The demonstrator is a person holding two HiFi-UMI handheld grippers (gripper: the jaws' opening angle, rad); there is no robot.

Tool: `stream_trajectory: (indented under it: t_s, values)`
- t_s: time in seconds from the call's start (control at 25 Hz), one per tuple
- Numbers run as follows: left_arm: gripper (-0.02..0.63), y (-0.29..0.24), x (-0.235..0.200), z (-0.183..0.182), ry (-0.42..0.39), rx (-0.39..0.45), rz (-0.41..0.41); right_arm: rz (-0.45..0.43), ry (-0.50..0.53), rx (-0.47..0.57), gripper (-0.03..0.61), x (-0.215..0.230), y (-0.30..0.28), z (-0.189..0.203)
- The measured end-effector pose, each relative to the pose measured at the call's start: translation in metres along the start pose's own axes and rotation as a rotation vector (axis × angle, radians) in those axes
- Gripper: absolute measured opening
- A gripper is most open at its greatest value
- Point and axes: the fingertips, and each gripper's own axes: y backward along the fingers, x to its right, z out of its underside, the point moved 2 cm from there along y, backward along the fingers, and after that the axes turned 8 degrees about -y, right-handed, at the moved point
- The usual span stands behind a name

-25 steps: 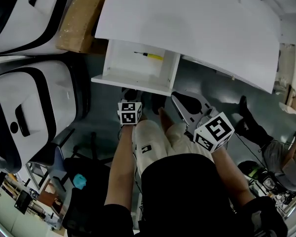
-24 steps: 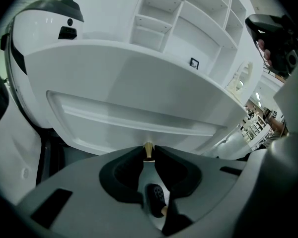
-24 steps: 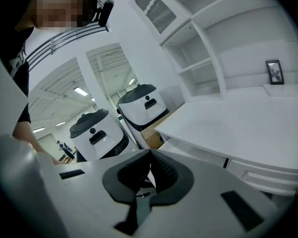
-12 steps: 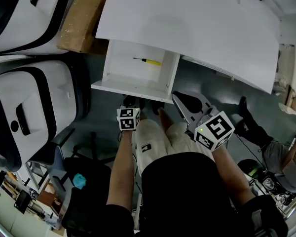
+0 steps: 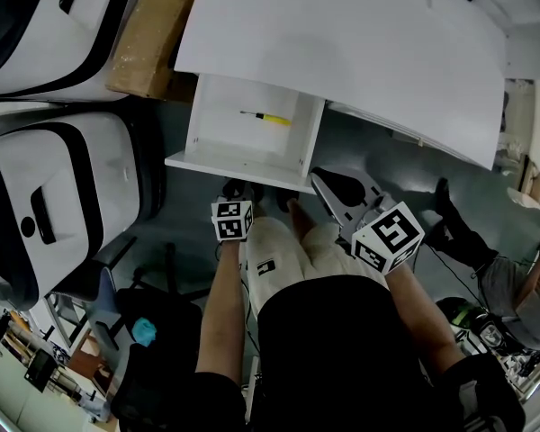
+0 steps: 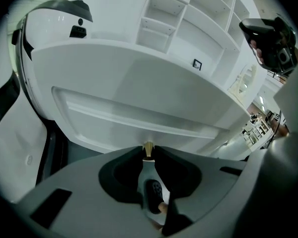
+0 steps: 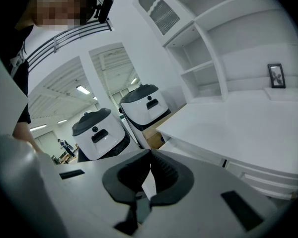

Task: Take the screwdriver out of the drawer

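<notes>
drawer (image 5: 238, 162): open, pulled out from under the front edge of the desk (image 5: 342, 43), near its left corner; white inside.
screwdriver (image 5: 268, 118): lies flat in the drawer, toward the back, just short of the desk's front edge. Yellow handle on the right, dark shaft pointing left. Nothing is touching it.
left gripper (image 5: 238, 190) (image 6: 148, 155): at the drawer's front panel, jaws pinched onto the small brass knob (image 6: 148, 148) there.
right gripper (image 5: 328, 187) (image 7: 150, 152): jaws closed tip to tip with nothing between them. Held in the air just right of the drawer's front right corner, below the desk's front edge, not touching the drawer.
cardboard box (image 5: 148, 34): sits against the desk's left edge.
</notes>
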Motion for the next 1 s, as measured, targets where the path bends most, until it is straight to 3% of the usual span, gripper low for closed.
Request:
stream_trajectory:
  t_s: [0.2,0.56,1.0]
  values:
    - [0.086,0.011,0.0,0.004,-0.018,-0.011,-0.004,-0.012,0.017,0.009,0.018,-0.008,0.003,-0.003]
    - [0.072,0.069,0.01,-0.01,-0.007,0.048,-0.058,-0.041,0.048,0.029,0.018,-0.022,0.017,-0.013]
    - [0.046,0.143,0.035,-0.068,-0.01,0.205,-0.1,-0.076,0.099,0.06,0.018,-0.03,0.034,-0.027]
